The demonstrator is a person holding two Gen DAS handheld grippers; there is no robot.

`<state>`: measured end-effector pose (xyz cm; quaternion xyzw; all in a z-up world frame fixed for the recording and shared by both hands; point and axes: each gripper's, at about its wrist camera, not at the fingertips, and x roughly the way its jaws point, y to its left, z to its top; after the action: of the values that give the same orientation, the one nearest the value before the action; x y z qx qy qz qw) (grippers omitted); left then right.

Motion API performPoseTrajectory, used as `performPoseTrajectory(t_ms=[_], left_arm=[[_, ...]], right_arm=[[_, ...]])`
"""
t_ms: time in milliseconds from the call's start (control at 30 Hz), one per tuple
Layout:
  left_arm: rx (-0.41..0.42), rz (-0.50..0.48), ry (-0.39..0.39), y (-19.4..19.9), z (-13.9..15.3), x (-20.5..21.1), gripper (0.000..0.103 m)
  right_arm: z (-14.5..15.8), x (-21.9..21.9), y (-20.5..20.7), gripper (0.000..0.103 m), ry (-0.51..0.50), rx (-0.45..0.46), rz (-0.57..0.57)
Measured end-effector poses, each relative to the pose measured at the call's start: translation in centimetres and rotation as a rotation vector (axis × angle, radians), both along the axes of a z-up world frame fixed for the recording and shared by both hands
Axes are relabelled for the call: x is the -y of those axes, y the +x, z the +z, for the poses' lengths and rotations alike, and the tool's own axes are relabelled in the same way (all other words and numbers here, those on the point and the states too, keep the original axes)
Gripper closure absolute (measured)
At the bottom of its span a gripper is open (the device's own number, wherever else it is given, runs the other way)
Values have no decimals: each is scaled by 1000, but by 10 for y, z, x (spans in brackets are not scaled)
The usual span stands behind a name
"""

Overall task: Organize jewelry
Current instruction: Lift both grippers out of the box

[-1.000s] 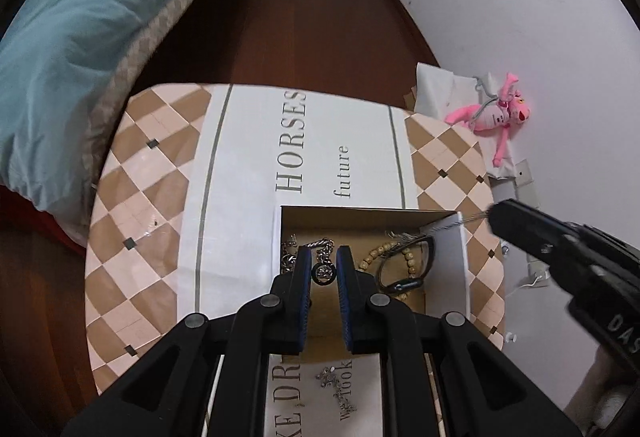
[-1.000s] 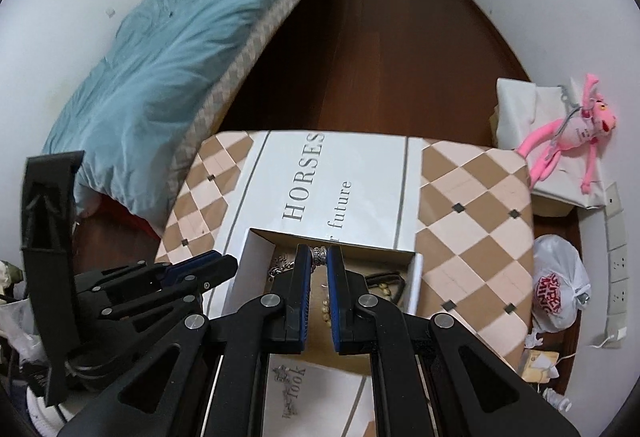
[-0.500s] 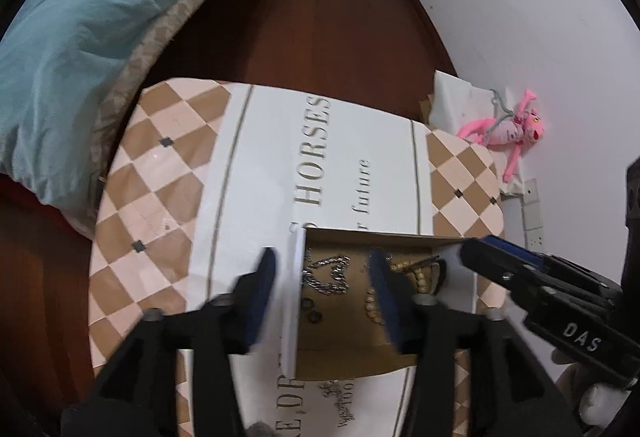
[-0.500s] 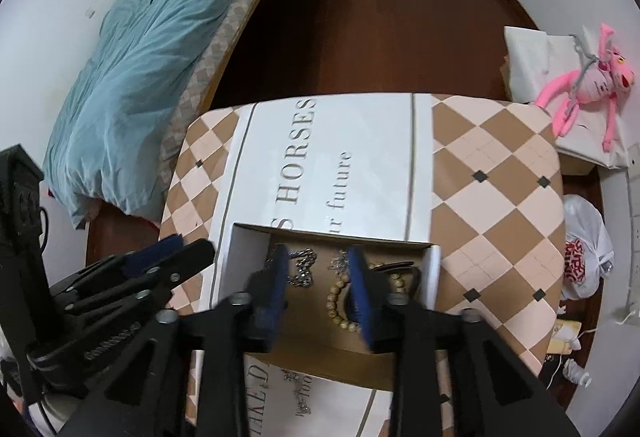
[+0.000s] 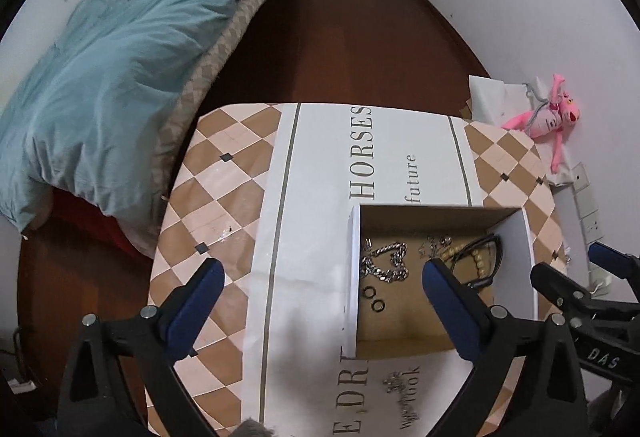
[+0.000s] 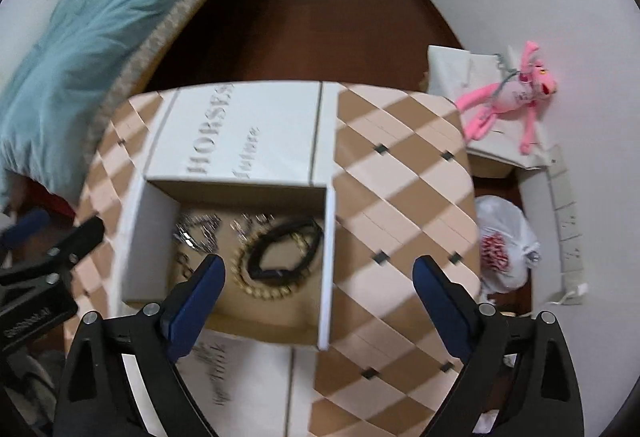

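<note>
An open white cardboard box (image 5: 353,257) (image 6: 327,269) stands on the table. Inside lie a silver chain (image 5: 386,263) (image 6: 198,231), two small dark rings (image 5: 374,298), a beaded bracelet (image 5: 478,261) (image 6: 262,289), a black band (image 5: 486,257) (image 6: 286,251) and small silver pieces (image 5: 434,243). A small silver item (image 5: 394,385) lies on the table in front of the box. My left gripper (image 5: 320,285) is wide open and empty above the box's left wall. My right gripper (image 6: 318,279) is wide open and empty above the box's right wall.
The table (image 5: 224,205) (image 6: 400,197) has a checkered cloth with a white printed strip. A bed with a teal duvet (image 5: 100,77) lies to the left. A pink plush toy (image 6: 508,93) and a plastic bag (image 6: 502,241) lie by the right wall.
Both grippers have opened from shut to wide open. The left view swung left and the right view swung right. The earring held in the left gripper is no longer between its fingers.
</note>
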<state>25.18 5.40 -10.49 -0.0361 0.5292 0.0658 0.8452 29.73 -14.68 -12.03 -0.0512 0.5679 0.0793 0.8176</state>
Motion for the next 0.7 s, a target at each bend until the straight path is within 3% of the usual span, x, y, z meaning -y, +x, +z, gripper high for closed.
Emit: performPoseTrajectory(t_ms=[300, 700], left_arm=[[55, -8, 4, -32, 17, 15, 2], [198, -32, 0, -79, 84, 36, 2]], right_arm=[[9, 19, -38, 3, -39, 66, -68], [82, 37, -94, 3, -11, 221, -102]])
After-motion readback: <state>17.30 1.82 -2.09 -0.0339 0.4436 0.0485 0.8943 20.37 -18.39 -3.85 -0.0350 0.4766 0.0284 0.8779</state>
